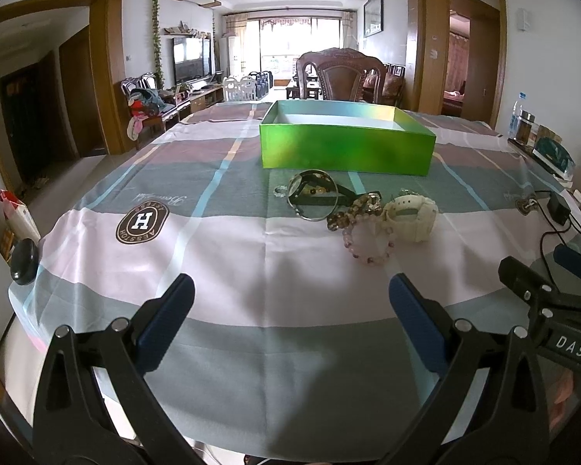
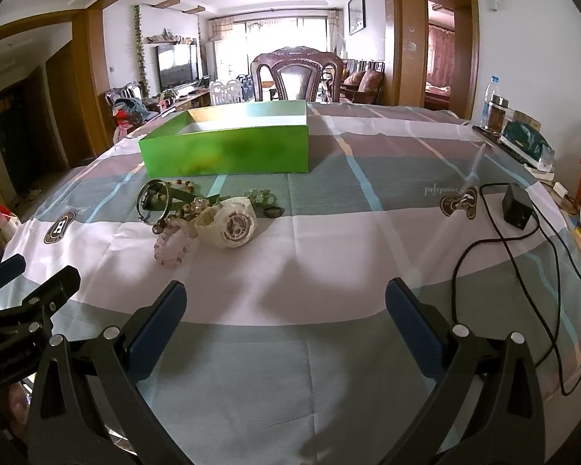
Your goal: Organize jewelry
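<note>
Left gripper: my jaws here are spread wide with nothing between them, hovering low over the tablecloth at the near edge, well short of the jewelry.

Metal bangle: leftmost of the pile, lying partly over a dark strap; thin and slippery, I judge, so I would pinch across its rim and not from above.

Pink bead bracelet: nearest piece to both my grippers, touching the brown beads behind it. I would take this one first, closing on a single stretch of beads so the neighbours are not dragged along.

White watch: bulky, on its side just right of the pink beads, face toward the right camera. Best gripped across the case, I think.

Green beads: behind the watch, with a small dark ring just beside them; easy to miss.

Green box: open, just beyond the pile, and no jewelry shows in the part I can see. Everything goes in here, I judge.

Right gripper: jaws apart as well, holding nothing, near the table edge.

Black cable: trails at far right, well apart from the pile; I should keep my right jaws clear of it.
</note>
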Motion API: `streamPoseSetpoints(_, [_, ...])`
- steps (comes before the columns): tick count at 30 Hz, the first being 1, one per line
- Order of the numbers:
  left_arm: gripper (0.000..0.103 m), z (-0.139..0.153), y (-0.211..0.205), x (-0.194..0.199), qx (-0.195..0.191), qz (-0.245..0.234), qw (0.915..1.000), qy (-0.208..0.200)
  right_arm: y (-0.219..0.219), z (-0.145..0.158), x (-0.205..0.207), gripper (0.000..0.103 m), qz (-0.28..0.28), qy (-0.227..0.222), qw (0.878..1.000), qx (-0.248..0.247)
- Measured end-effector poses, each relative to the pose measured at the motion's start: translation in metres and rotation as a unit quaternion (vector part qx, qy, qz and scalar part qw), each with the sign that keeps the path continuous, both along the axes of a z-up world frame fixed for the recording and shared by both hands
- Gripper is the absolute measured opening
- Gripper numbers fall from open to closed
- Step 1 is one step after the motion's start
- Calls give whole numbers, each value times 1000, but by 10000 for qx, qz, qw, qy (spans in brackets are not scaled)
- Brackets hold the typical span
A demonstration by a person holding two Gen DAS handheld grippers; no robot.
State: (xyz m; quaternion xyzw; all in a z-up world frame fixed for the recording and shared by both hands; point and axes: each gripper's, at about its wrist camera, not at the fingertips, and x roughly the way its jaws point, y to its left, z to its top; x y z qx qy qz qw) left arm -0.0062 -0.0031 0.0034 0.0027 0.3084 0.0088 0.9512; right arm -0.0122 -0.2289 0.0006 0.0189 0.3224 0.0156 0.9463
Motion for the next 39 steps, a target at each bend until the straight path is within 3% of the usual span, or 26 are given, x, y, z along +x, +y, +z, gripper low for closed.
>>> streamPoseSetpoints(39, [99, -2, -4, 0, 31, -39, 10000, 54, 2, 0, 0, 100, 44, 35, 10000, 6])
